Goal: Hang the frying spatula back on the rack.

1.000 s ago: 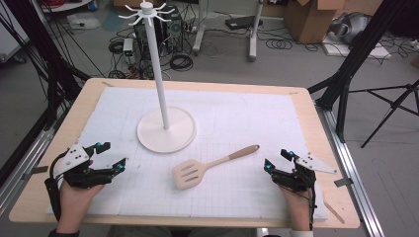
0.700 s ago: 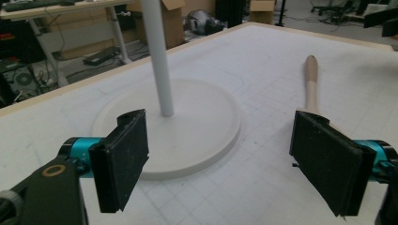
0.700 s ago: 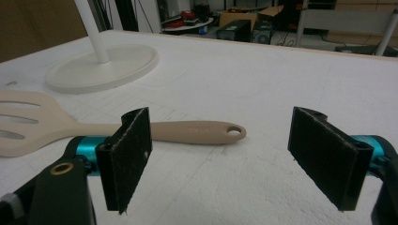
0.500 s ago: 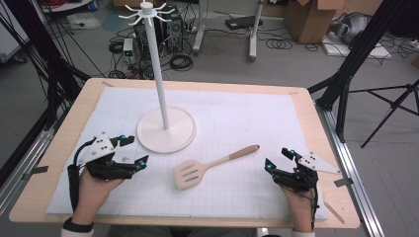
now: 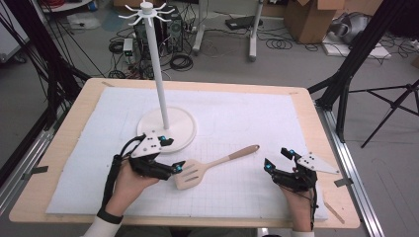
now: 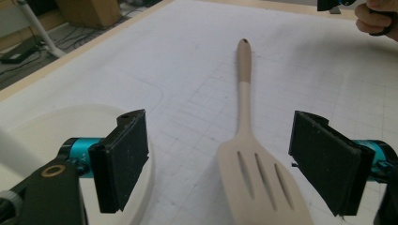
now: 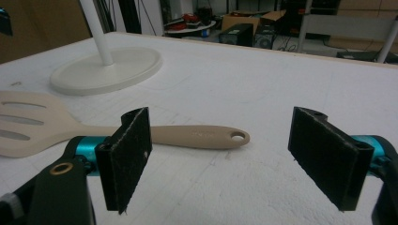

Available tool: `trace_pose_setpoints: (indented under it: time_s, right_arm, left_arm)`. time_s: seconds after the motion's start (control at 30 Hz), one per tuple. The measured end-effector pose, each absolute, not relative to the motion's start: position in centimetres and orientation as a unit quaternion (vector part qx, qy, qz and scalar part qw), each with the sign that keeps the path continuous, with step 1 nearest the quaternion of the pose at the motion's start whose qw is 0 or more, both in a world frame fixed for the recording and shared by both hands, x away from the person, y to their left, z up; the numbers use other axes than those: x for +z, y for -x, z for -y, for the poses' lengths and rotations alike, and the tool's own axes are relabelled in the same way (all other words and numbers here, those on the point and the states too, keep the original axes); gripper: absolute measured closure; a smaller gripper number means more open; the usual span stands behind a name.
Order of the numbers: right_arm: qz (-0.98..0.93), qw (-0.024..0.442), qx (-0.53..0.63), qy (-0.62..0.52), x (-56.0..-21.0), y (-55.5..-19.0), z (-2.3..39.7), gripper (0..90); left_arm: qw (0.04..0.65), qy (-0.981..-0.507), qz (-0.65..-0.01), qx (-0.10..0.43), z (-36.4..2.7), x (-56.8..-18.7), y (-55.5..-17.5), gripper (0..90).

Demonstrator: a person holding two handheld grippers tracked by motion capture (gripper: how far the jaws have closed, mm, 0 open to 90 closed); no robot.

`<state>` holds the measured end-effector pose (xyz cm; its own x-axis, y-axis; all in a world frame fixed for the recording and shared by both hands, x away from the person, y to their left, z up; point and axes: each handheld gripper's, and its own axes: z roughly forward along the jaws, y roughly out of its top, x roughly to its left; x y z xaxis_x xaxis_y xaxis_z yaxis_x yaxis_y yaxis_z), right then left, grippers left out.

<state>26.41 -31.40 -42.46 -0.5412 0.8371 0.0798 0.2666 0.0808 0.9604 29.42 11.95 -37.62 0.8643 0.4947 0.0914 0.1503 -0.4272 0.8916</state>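
1. The bench (image 5: 64, 148) has a light wooden top with bare edges.
2. A white gridded mat (image 5: 237, 123) covers most of it.
3. On the mat stand a white rack's round base (image 5: 178, 126) and, just beside it, a slotted beige spatula (image 5: 207, 168), lying flat.

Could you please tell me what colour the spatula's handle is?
The spatula is pale beige; its handle's far half turns a darker tan. The left gripper view shows it best.

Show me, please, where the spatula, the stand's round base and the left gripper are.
spatula (image 5: 191, 174): high view, slotted blade.
stand's round base (image 5: 180, 123): high view, bare right part.
left gripper (image 5: 180, 166): high view, between its fingertips.
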Motion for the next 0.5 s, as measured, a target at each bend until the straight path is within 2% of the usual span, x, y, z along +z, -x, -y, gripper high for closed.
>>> trace_pose_setpoints:
  time_s: [0.13,0.5]
  right_arm:
    - [-0.686,0.258,0.548,-0.403,-42.4,-26.3,31.4,20.4]
    - [-0.684,0.259,0.549,-0.404,-42.4,-26.4,31.5,20.4]
  left_arm:
    - [0.487,-0.839,-0.181,0.162,-9.5,-37.9,-29.8,20.5]
    - [0.461,-0.858,-0.173,0.147,-6.4,-38.4,-30.8,20.5]
